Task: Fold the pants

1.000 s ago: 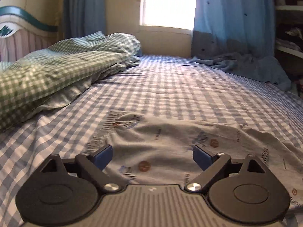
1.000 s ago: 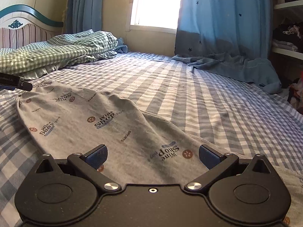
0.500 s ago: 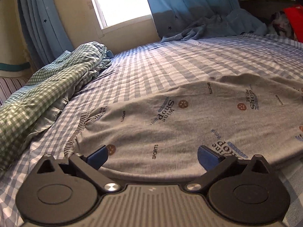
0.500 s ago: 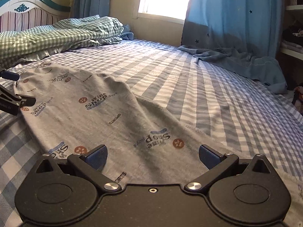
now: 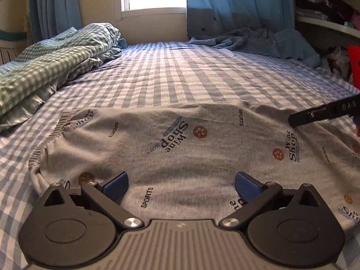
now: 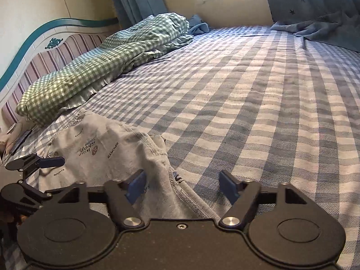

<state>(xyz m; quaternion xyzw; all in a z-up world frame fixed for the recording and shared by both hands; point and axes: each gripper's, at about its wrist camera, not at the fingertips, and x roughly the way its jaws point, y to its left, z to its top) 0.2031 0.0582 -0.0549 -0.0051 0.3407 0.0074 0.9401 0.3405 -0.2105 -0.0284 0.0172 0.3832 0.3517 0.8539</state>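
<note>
Lying flat on checked bedsheet: printed pants

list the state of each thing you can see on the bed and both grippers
pants: spread flat on the bed, unfolded
left gripper: open wide over the pants, holding nothing
right gripper: closing, pants' stitched edge between its jaws, not yet pinched
green quilt: bunched up by the headboard
curtain: drawn aside, hem pooled on the bed

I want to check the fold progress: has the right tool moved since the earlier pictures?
Yes. The right tool has swung toward the striped headboard, and its jaws are closing around the stitched edge of the grey pants.
</note>
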